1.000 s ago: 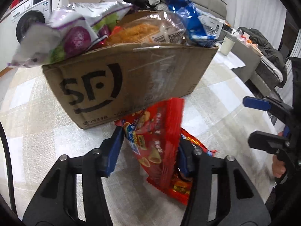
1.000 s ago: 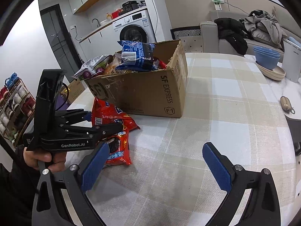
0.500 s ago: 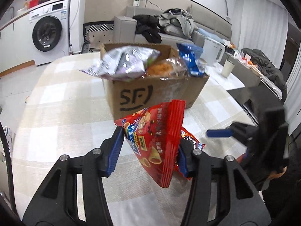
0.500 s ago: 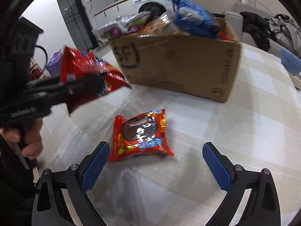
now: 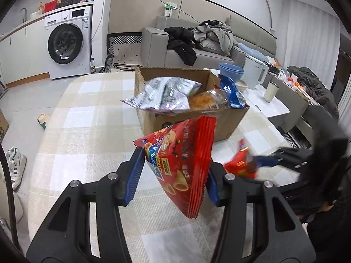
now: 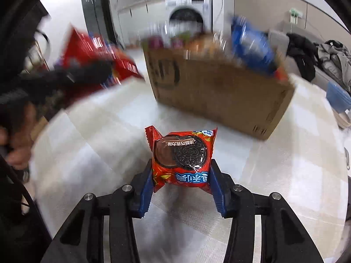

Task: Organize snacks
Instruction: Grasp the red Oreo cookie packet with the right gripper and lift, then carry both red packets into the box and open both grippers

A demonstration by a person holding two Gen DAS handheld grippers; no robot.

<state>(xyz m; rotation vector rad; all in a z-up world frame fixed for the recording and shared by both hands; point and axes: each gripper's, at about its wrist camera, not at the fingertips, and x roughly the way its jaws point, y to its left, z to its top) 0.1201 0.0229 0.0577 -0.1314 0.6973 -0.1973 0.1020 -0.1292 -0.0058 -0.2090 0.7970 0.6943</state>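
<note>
My left gripper [image 5: 173,175] is shut on a red chip bag [image 5: 182,160] and holds it in the air, in front of the cardboard box [image 5: 188,122] full of snack bags. My right gripper [image 6: 182,188] is shut on a red Oreo packet [image 6: 183,156], lifted above the checked tablecloth [image 6: 98,149]. In the left wrist view the right gripper [image 5: 258,162] is blurred at the right with the Oreo packet [image 5: 240,162]. In the right wrist view the left gripper [image 6: 109,70] and chip bag [image 6: 87,46] are blurred at the left, before the box [image 6: 219,96].
Blue bowls [image 5: 231,71], a white kettle [image 5: 255,74] and a cup [image 5: 271,91] stand behind the box. A sofa with clothes [image 5: 197,41] and a washing machine [image 5: 68,41] are beyond the table. Shoes [image 5: 16,164] lie on the floor at the left.
My right gripper has closed on the Oreo packet and lifted it off the table. My left gripper has risen higher and drawn back from the box with the chip bag.
</note>
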